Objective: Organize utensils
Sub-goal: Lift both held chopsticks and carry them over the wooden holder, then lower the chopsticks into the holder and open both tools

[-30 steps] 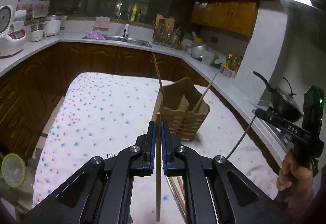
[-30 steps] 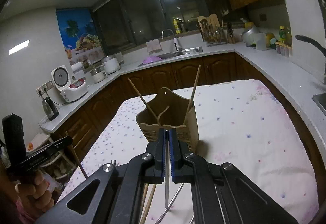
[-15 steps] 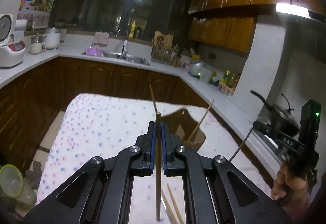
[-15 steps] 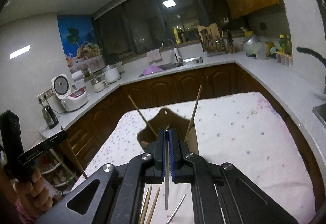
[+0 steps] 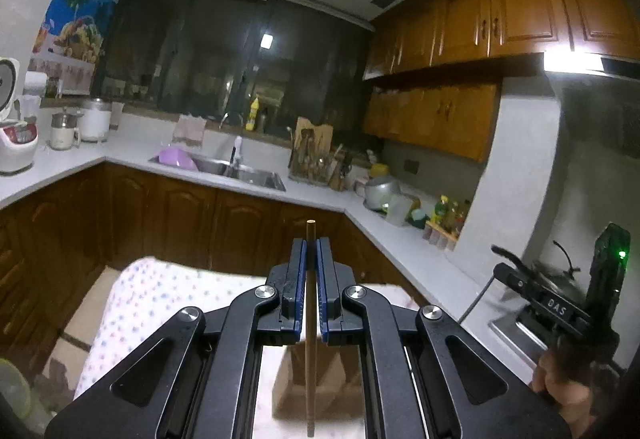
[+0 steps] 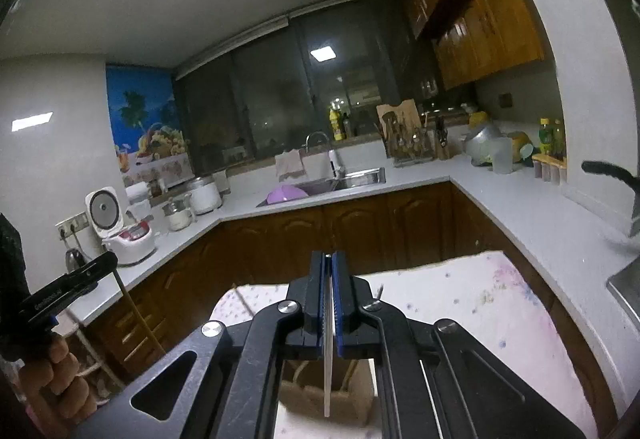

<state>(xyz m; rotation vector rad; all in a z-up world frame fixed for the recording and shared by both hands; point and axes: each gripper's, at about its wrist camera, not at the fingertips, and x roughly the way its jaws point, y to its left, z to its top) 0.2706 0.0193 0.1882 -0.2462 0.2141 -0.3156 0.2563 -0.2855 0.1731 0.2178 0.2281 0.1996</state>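
The left gripper [image 5: 311, 271] is clamping tight on an upright wooden chopstick [image 5: 310, 359] while the right gripper [image 6: 330, 291] is pinching a thin metal utensil [image 6: 329, 367] the same way, both hanging above the wooden holder [image 6: 320, 399] that is sitting on the dotted tablecloth [image 6: 480, 303].

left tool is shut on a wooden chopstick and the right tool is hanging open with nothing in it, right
Not quite. The left tool is shut on the wooden chopstick, but the right tool is not open: the right wrist view shows it shut on a thin metal chopstick.
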